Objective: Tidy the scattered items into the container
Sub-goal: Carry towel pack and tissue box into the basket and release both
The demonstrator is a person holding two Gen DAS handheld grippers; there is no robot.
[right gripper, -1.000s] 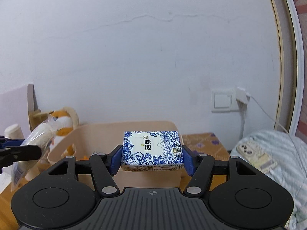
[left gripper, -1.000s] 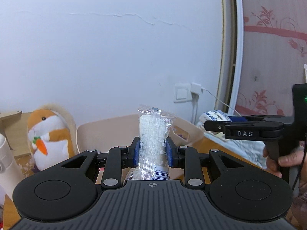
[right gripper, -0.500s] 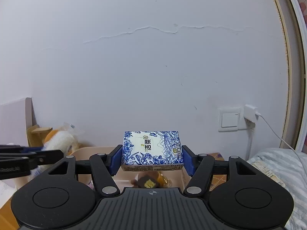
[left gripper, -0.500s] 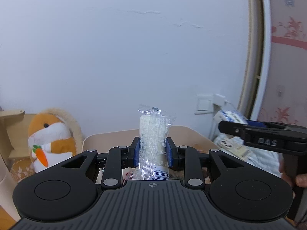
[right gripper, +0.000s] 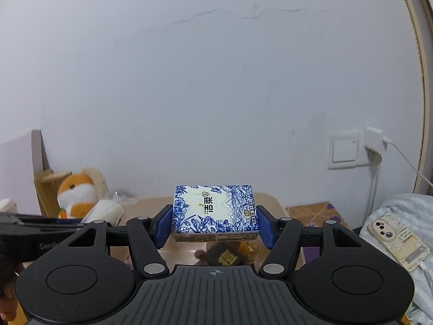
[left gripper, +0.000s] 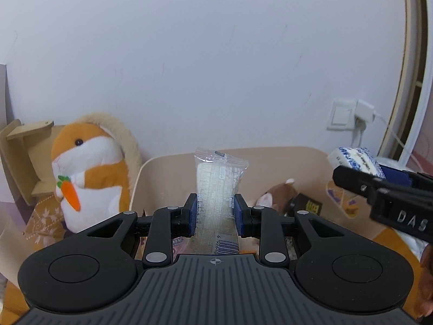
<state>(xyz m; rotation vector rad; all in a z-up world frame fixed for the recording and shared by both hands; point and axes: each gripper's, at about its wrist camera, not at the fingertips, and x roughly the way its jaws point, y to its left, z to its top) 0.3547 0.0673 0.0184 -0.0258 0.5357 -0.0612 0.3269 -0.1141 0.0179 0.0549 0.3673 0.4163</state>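
Observation:
My left gripper [left gripper: 215,212] is shut on a clear-wrapped snack packet [left gripper: 216,189], held upright above the beige container [left gripper: 270,154]. My right gripper [right gripper: 215,224] is shut on a blue-and-white tissue pack [right gripper: 213,211], held over the same container [right gripper: 273,203]. Inside the container lie a small brown plush [left gripper: 278,196] and a black packet [left gripper: 308,204]; both also show below the tissue pack in the right wrist view [right gripper: 227,254]. The right gripper with the tissue pack [left gripper: 354,161] shows at the right of the left wrist view. The left gripper with the snack packet [right gripper: 105,211] shows at the left of the right wrist view.
An orange-and-white hamster plush [left gripper: 86,173] holding a carrot sits left of the container, beside a wooden stand [left gripper: 21,157]. A wall switch and plugged charger [right gripper: 351,149] are on the white wall. A phone [right gripper: 397,241] lies on striped bedding at the right.
Both grippers have moved forward over the container, still holding their items. The container's inside with the brown plush and black packet has come into view.

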